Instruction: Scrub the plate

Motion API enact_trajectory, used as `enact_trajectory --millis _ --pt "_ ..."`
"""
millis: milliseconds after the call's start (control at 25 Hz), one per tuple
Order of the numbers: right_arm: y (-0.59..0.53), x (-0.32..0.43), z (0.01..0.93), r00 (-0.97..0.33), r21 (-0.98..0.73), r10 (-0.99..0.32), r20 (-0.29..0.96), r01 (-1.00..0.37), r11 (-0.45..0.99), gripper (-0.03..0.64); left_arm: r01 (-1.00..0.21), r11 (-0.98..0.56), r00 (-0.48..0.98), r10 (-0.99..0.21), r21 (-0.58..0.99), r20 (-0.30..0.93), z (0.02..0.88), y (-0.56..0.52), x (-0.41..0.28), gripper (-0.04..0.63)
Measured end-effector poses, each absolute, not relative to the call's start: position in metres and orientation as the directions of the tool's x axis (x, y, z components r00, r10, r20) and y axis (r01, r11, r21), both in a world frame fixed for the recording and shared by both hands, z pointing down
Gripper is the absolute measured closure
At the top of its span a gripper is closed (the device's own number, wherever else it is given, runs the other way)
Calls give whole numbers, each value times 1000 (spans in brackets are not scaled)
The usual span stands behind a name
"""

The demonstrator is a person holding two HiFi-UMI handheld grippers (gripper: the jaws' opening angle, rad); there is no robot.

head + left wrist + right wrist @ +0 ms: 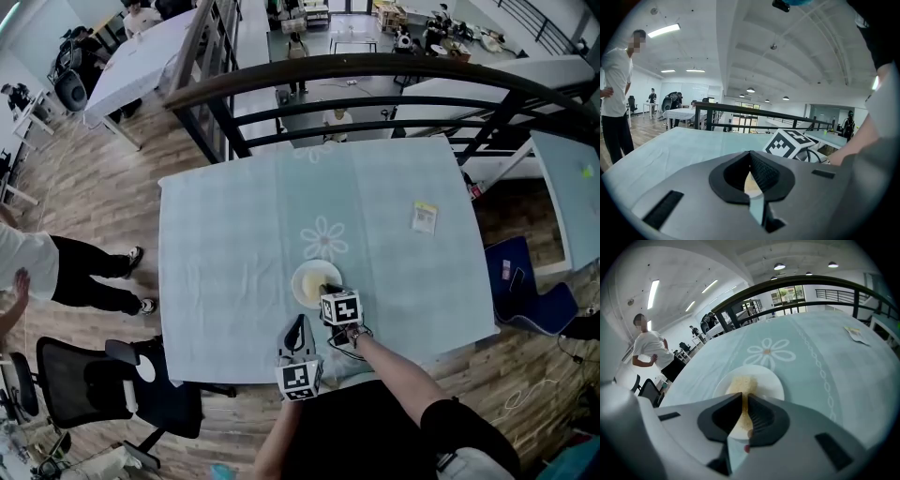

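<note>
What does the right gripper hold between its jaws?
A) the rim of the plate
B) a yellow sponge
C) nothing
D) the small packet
B: in the right gripper view, the right gripper is closed on the yellow sponge, which lies on the white plate.

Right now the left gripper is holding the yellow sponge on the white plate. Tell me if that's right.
Wrong gripper. It is the right gripper that is holding the yellow sponge on the white plate, as the right gripper view shows.
</note>
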State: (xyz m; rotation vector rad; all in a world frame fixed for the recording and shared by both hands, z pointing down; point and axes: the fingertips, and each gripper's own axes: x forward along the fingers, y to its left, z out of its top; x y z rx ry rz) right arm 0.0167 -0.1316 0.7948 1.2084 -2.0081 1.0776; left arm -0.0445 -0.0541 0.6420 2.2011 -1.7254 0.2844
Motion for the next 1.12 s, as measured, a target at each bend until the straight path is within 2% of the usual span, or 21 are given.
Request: enact_trajectory --millis 720,920,1120 --pt "-139 82 784 -336 -287 -533 776 -942 175 571 -947 -287 320 -881 145 348 646 -57 -19 584" --pt "-139 65 766 -391 -333 -546 741 -920 208 571 -952 -272 305 -889 142 341 643 -57 -23 584" --pt "-125 27 764 -470 -378 -495 731 -882 280 571 -960 -241 276 -901 140 335 641 -51 -35 584"
